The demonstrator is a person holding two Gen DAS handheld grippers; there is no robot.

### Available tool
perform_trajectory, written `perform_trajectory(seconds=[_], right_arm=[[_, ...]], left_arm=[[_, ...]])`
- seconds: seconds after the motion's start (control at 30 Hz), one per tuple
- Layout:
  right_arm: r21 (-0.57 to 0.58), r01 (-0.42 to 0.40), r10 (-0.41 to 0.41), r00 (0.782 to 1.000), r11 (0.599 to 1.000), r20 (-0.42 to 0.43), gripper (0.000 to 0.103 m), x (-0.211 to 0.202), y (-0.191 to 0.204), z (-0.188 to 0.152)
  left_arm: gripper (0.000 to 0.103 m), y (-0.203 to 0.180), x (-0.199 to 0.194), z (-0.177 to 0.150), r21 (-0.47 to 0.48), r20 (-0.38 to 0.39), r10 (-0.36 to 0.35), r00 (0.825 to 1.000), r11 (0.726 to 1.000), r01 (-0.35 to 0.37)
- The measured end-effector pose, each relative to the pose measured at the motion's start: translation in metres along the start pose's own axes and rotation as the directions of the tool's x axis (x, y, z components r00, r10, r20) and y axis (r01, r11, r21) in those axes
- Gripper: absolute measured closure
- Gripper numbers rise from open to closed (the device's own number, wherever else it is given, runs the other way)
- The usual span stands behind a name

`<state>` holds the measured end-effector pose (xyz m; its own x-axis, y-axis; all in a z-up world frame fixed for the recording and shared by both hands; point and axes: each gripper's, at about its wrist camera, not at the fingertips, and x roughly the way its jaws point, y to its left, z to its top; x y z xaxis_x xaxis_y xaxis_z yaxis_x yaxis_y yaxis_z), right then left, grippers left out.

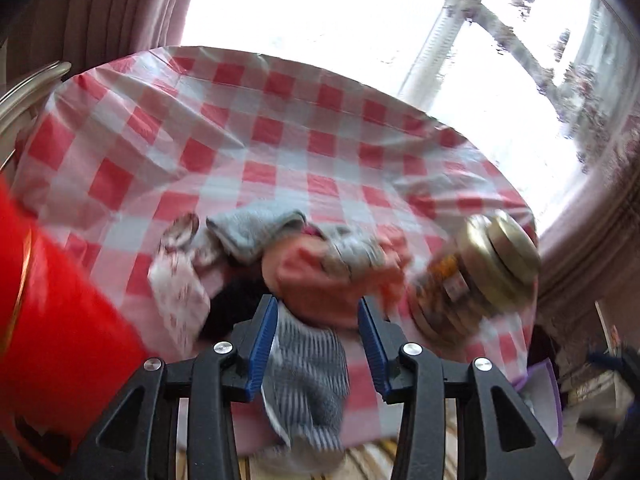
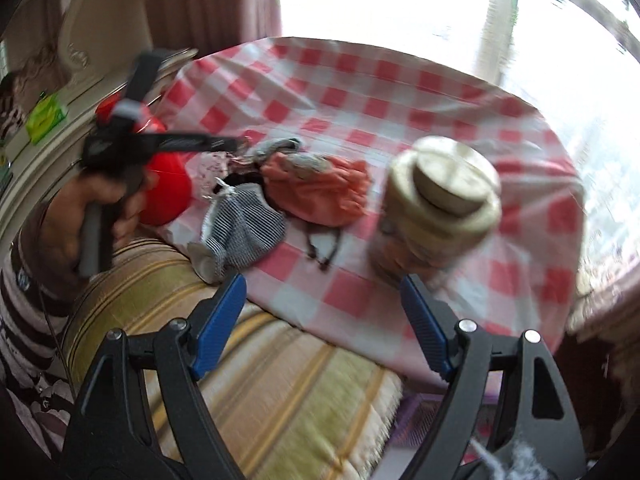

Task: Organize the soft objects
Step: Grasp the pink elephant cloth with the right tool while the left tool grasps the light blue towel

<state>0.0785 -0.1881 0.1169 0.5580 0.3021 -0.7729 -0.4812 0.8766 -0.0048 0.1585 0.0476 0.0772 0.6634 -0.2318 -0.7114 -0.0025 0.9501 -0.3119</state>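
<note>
A heap of soft things lies at the near edge of a table with a red-and-white checked cloth [image 1: 280, 128]: a striped grey-white sock [image 1: 308, 372], an orange-pink cloth [image 1: 316, 280], a grey sock [image 1: 256, 232] and a white patterned cloth [image 1: 180, 284]. My left gripper [image 1: 318, 312] is open, its blue pads either side of the striped sock and orange cloth. In the right wrist view the striped sock [image 2: 240, 228] and orange cloth [image 2: 320, 192] lie ahead, with the left gripper [image 2: 224, 142] seen above the heap. My right gripper [image 2: 322, 296] is open and empty over the table edge.
A red tin [image 1: 60, 312] stands at the left of the heap and shows in the right wrist view [image 2: 168, 184]. A glass jar with a gold lid [image 1: 480, 268] stands to the right, also in the right wrist view [image 2: 440, 200]. A striped sofa cushion [image 2: 280, 392] lies below the table edge.
</note>
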Motion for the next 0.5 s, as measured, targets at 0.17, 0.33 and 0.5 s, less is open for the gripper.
perform_trajectory(seconds=[0.17,0.33,0.5], right_arm=[[-0.01,-0.017,0.017,0.999,1.0,-0.028,0.021,0.039,0.013,0.025],[-0.006,-0.022,0.022,0.998,1.0,-0.058,0.021,0.073,0.016,0.043],[-0.002,-0.022,0.022,0.996,1.0,-0.09,0.021,0.109,0.016,0.058]], left_arm=[[0.043,0.011,0.045,0.04,-0.026,-0.052,0.04,0.998,0.999,-0.041],[0.041,0.014,0.099,0.063,0.026,-0.138,0.117,0.984,0.993,-0.114],[0.038,0.027,0.143,0.076,0.029,-0.19,0.187,0.964,0.982,-0.185]])
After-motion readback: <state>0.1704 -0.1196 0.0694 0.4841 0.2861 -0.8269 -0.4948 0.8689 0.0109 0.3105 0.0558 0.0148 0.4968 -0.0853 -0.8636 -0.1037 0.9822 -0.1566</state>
